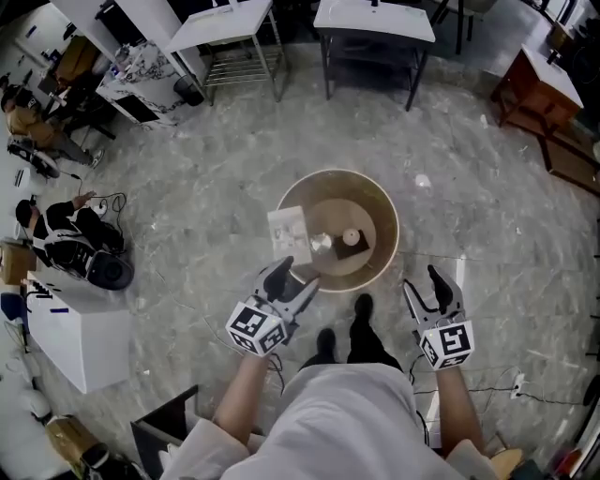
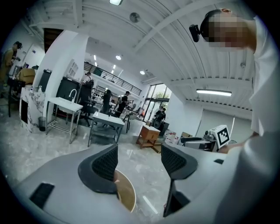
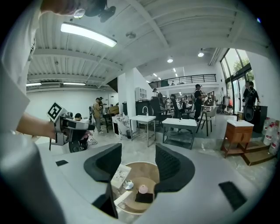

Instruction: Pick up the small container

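Observation:
A round wooden table (image 1: 384,211) stands on the floor just ahead of me. On it are a small silvery container (image 1: 322,244), a small pinkish pot (image 1: 352,236) on a black mat, and a white printed card (image 1: 288,232). My left gripper (image 1: 294,276) hovers at the table's near left rim, jaws open and empty. My right gripper (image 1: 424,283) hangs off the near right edge, also open with nothing in it. In the right gripper view the silvery container (image 3: 127,185) and pinkish pot (image 3: 143,189) show between the jaws, well below. The left gripper view shows only the table rim (image 2: 127,194).
White tables (image 1: 375,19) stand at the back and a wooden cabinet (image 1: 534,84) at the far right. People sit at the left (image 1: 66,234) near a white box (image 1: 75,328). My own shoes (image 1: 347,328) are just short of the round table. Cables lie on the floor (image 1: 497,389).

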`<state>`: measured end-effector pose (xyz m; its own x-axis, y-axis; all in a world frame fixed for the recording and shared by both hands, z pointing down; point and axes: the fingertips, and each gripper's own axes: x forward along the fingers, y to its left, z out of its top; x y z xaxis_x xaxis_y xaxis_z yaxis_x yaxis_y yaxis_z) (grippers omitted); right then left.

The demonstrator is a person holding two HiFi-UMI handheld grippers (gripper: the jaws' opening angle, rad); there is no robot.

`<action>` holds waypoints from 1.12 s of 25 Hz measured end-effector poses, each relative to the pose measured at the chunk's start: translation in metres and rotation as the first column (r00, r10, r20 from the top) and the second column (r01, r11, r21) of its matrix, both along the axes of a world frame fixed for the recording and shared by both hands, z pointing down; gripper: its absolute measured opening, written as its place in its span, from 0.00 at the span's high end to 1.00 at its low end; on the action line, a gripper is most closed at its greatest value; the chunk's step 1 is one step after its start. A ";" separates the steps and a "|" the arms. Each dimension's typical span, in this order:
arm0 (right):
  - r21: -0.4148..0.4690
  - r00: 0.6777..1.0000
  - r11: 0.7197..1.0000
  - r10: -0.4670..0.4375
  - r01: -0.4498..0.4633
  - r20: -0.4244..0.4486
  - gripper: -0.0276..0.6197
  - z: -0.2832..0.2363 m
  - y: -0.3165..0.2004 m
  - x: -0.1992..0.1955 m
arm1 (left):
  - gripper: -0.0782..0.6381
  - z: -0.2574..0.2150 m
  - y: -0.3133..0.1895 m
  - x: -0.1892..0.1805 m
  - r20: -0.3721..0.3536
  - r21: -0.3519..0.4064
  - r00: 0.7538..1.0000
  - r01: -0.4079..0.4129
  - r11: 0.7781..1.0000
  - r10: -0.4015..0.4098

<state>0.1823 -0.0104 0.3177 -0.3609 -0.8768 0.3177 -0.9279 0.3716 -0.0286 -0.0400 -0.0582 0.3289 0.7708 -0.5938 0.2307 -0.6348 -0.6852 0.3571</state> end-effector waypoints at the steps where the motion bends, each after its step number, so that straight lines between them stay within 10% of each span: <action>1: -0.007 1.000 1.000 -0.009 0.009 0.003 0.56 0.005 -0.008 0.006 | 0.45 0.006 -0.006 0.007 0.005 -0.007 1.000 0.005 1.000 -0.005; 28: -0.156 0.968 0.957 -0.236 0.246 0.079 0.56 0.132 -0.160 0.036 | 0.45 0.120 -0.121 0.081 0.123 -0.133 0.991 0.074 0.988 -0.058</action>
<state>0.2183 -0.1708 0.4496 -0.5776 -0.6993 0.4211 -0.8062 0.5698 -0.1594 0.0413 -0.1787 0.4484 0.6934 -0.5988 0.4007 -0.7203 -0.5901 0.3646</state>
